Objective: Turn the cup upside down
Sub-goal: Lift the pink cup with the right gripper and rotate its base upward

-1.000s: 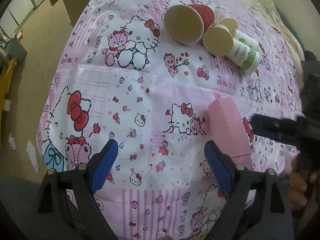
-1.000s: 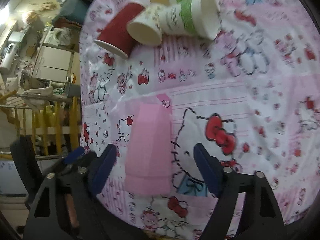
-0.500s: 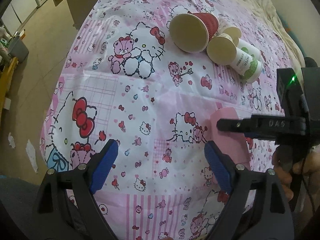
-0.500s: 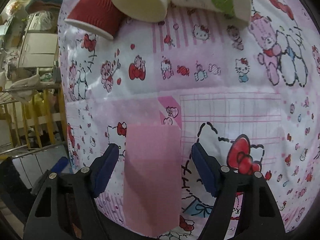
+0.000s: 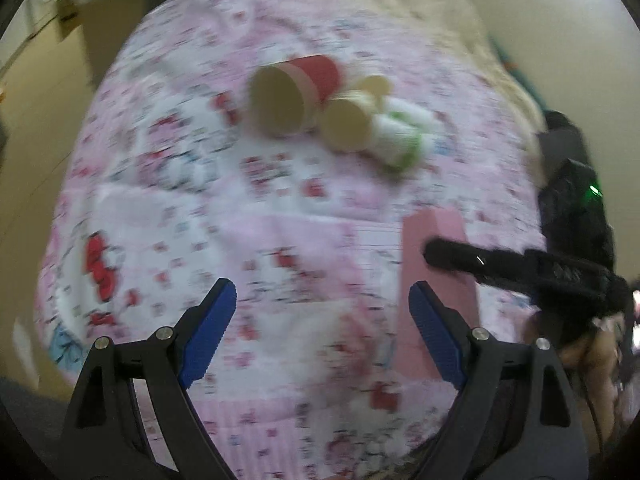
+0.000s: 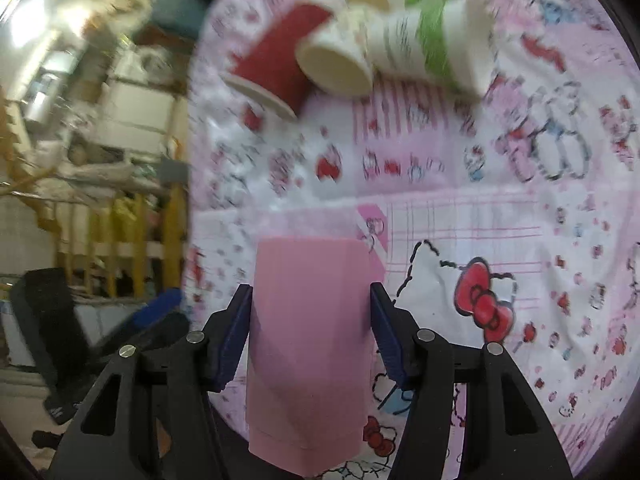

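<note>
A bed with a pink cartoon-cat printed sheet (image 6: 500,216) carries everything. On it lie a red paper cup (image 6: 276,68), white paper cups with green print (image 6: 420,40), touching each other, and a pink plastic cup (image 6: 308,344).

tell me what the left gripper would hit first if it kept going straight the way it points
Probably the printed bedsheet itself: nothing lies between the left gripper's open fingers. Farther along that line lies the red paper cup, though blur makes depth uncertain.

Your left black tongs with blue pads (image 5: 322,320) hang wide apart, gripping nothing; your right black tongs (image 6: 310,320) press both blue pads (image 6: 236,332) against a pink object's sides.
</note>
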`<action>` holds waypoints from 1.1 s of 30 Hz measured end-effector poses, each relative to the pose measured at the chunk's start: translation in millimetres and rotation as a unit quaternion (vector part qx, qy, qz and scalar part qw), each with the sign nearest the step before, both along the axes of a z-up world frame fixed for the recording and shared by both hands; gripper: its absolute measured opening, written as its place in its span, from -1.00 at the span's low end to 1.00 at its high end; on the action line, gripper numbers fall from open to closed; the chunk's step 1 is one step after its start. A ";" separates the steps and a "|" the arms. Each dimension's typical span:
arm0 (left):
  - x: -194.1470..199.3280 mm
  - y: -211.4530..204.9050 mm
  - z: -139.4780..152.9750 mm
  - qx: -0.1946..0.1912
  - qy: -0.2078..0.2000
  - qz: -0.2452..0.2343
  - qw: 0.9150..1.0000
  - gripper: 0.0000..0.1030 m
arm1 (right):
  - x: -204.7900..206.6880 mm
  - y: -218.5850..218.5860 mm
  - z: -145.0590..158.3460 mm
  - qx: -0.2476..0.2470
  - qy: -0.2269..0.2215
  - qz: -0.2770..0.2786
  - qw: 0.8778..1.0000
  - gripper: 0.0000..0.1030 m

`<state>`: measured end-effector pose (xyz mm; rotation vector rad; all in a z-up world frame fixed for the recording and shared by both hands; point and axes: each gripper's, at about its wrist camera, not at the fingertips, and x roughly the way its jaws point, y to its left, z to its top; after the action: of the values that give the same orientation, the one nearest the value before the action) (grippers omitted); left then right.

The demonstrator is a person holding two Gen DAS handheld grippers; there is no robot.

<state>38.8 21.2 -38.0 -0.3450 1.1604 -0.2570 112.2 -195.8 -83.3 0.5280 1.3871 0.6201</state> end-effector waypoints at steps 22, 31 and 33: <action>-2.1 -41.8 -28.4 0.059 0.034 -0.074 0.995 0.67 | -10.1 -5.0 33.0 0.013 -0.088 0.000 0.996 0.15; -0.9 -24.7 -30.6 0.090 0.042 -0.040 0.994 0.67 | -20.7 11.4 50.3 -0.078 -0.154 0.034 0.984 0.15; -1.9 -17.3 -29.0 0.108 0.043 -0.023 0.993 0.67 | -14.8 13.8 55.4 -0.115 -0.171 0.037 0.978 0.15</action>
<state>36.9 3.8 -67.0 -0.1403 1.2702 -0.1569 97.4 -182.0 -27.9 0.1742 1.1359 0.5704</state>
